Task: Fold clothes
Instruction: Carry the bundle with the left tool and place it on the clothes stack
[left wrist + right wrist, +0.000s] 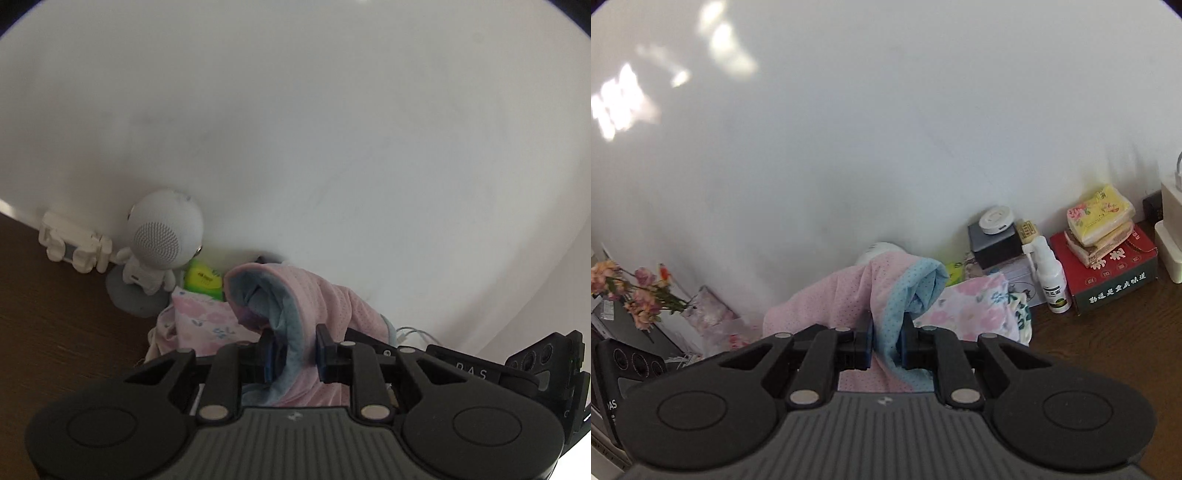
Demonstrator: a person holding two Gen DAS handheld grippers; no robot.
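A pale pink dotted garment with a light blue dotted border [317, 295] hangs lifted above a dark brown wooden tabletop [55, 314], bunched and draped between two black hand-held grippers in front of a plain white wall [332, 129]. The left gripper [295, 354] is clamped on a fold of the blue-edged fabric, its jaws nearly together with cloth pressed between the pads. The right gripper [888, 345] pinches another stretch of the same blue border, the cloth spilling over and down past its fingers.

Just behind and below the raised garment, a second cloth of pink floral print [975, 306] lies crumpled on the table. Seen from the left wrist, a small white toy robot with a round speaker-grille head [164, 240] stands on a grey disc base against the wall, a white plastic clip-like holder [74, 243] beside it and a bright green packet [203, 278] tucked behind the floral cloth.

From the right wrist, the far side of the table holds a white spray bottle [1052, 277], a red printed cardboard box [1115, 273] topped with yellow and brown tissue packs [1102, 218], and a dark grey box with a white round disc on it [995, 240]. A bunch of faded pink and orange artificial flowers [635, 291] sits at the left edge.
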